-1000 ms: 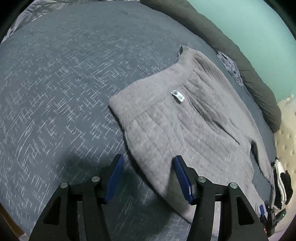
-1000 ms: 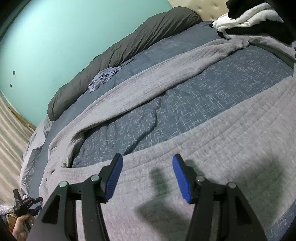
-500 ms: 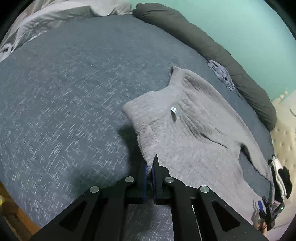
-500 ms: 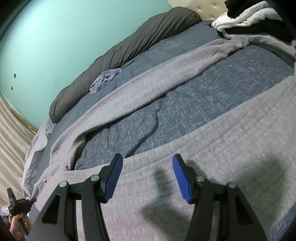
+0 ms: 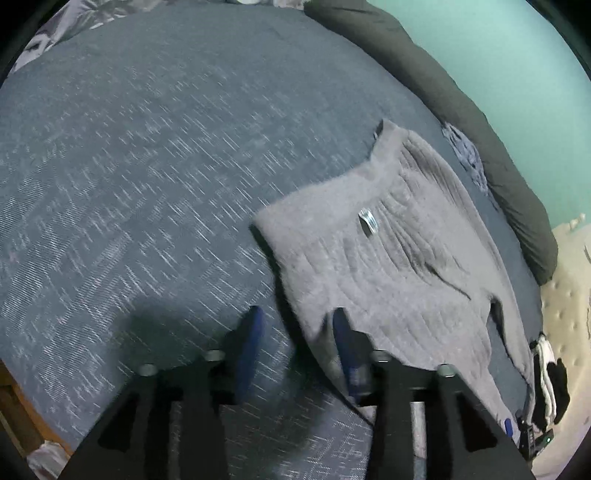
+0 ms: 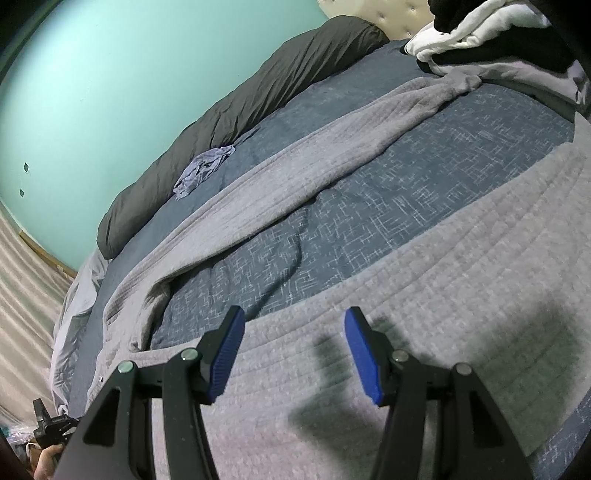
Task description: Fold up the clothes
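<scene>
A grey quilted sweater [image 5: 399, 266] lies spread on the bed [image 5: 147, 155], its fleecy knit ribbed in stitched lines, a small white label [image 5: 367, 221] showing near the neckline. The bedcover is dark blue-grey with a pale crosshatch weave, flat on the left, lightly creased near the sleeve. The left gripper [image 5: 295, 332] tilts steeply down over the sweater's near edge, and its jaws are opening: the blue pads stand apart, the right pad just at the cloth's hem and the left pad over bare bedcover, with only the edge of the cloth between them and nothing pinched; this view is blurred. Over on the right, the right gripper [image 6: 293, 350] angles down more gently above the sweater's broad body, jaws open and empty, their shadow cast on the fleece. The right wrist view picks out a long sleeve [image 6: 295, 177] draped in a diagonal across the cover, a crumpled blue cloth [image 6: 203, 171] beside a dark rolled duvet [image 6: 258, 99], and a pile of black and white garments [image 6: 480, 26] at the top. It also catches a hand [image 6: 46, 461] low on the left. The left wrist view alone shows the label and the neckline.
</scene>
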Demonstrator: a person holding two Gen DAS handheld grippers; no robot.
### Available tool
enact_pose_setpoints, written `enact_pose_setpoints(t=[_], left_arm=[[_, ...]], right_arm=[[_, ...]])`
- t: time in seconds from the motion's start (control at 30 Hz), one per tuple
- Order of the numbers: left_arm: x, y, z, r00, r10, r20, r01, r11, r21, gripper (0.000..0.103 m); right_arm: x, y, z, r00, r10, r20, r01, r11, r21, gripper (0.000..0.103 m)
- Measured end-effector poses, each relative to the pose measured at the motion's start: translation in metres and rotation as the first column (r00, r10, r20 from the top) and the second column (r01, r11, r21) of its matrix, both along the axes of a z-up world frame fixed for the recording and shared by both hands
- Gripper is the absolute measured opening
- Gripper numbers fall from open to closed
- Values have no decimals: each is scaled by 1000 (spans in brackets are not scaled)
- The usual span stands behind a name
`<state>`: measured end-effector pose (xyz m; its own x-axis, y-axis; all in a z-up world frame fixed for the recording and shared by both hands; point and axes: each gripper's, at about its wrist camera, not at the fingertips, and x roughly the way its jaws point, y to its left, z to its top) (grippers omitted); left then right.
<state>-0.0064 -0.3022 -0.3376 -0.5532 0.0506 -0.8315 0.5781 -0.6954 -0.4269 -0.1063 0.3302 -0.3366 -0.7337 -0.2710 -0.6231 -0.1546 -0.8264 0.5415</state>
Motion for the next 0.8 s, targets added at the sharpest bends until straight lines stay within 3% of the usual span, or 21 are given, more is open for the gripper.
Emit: enact_pose_setpoints(t=[0.17, 0.43, 0.8], left_arm=[[-2, -8, -2, 1000, -5, 4, 5, 1000, -4, 48], [-12, -18, -17, 1000, 9, -26, -8, 999, 52, 48], [-20, -10, -16, 999, -31, -26, 32, 999, 36, 42]], right_arm=[[-2, -5, -3, 1000, 11, 8, -11, 1000, 7, 57], [-3, -10, -8, 1000, 9, 24, -10, 1000, 23, 58], [-6, -3, -2, 1000, 2, 24, -2, 1000, 2, 58]])
